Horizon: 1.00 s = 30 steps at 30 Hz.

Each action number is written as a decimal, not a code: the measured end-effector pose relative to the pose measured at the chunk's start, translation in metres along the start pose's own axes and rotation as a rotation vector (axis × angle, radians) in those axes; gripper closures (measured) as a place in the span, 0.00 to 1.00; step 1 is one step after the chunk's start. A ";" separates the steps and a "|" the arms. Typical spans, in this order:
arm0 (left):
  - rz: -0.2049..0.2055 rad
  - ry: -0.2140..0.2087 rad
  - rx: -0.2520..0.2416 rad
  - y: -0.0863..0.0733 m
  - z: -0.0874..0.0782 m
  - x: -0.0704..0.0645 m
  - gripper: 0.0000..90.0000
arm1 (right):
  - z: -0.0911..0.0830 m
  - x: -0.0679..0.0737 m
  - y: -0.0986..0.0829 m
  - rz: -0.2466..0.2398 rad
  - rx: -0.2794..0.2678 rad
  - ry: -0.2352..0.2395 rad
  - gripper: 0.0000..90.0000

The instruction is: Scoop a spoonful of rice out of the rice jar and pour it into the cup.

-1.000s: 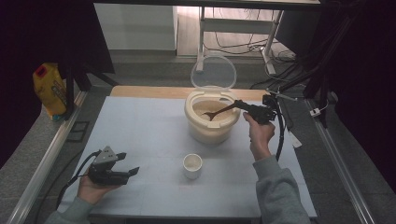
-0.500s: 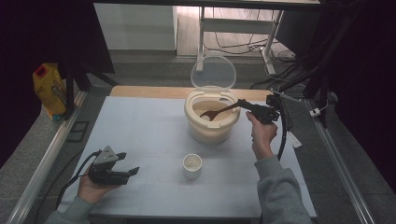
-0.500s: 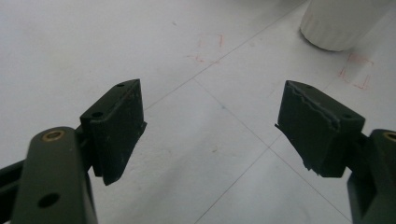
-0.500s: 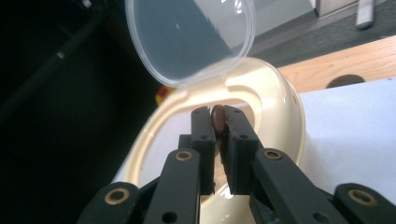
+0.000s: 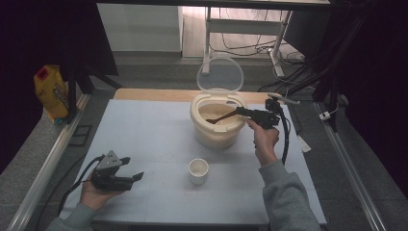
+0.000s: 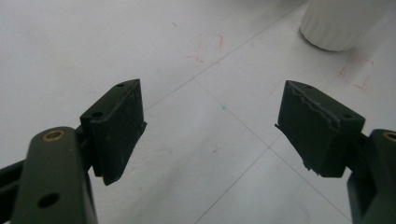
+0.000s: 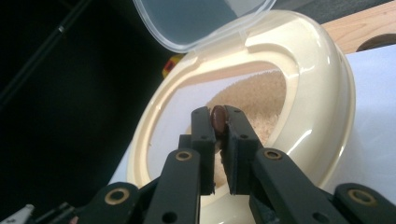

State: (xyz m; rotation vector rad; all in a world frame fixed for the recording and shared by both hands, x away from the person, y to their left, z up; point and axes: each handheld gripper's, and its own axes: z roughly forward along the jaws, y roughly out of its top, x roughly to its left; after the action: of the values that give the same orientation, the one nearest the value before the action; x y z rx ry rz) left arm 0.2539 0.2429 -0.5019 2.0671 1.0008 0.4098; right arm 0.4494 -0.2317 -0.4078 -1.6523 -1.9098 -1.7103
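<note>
Counted on the table: 1 cream container at upper centre of the high view, clear lid raised, grain inside; 1 small white cup at lower centre; 1 brown spoon, bowl over the grain. 2 grippers noted. Right gripper clenched on the spoon handle, beside the container rim at centre right. Left gripper at lower left, jaws spread wide, grasping nothing. 1 yellow jug at far left, off the table.

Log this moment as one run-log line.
right gripper: shut on brown spoon, bowl end in rice bin | left gripper: open, idle on table | cup: untouched
</note>
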 end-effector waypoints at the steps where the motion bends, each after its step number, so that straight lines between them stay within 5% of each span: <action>1: 0.000 0.001 -0.001 0.000 0.000 0.000 0.25 | -0.001 -0.001 0.001 0.018 -0.008 0.009 0.93; 15: 0.003 0.003 0.002 0.000 0.000 0.000 0.25 | -0.018 -0.022 0.006 0.179 -0.082 0.059 0.93; 30: 0.004 0.003 0.003 0.001 0.001 0.000 0.25 | -0.036 -0.023 0.012 0.202 -0.157 0.090 0.93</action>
State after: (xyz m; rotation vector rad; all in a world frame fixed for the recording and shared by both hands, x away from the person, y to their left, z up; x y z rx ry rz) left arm 0.2548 0.2417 -0.5022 2.0724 0.9998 0.4138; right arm 0.4481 -0.2757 -0.4022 -1.7207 -1.5458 -1.8573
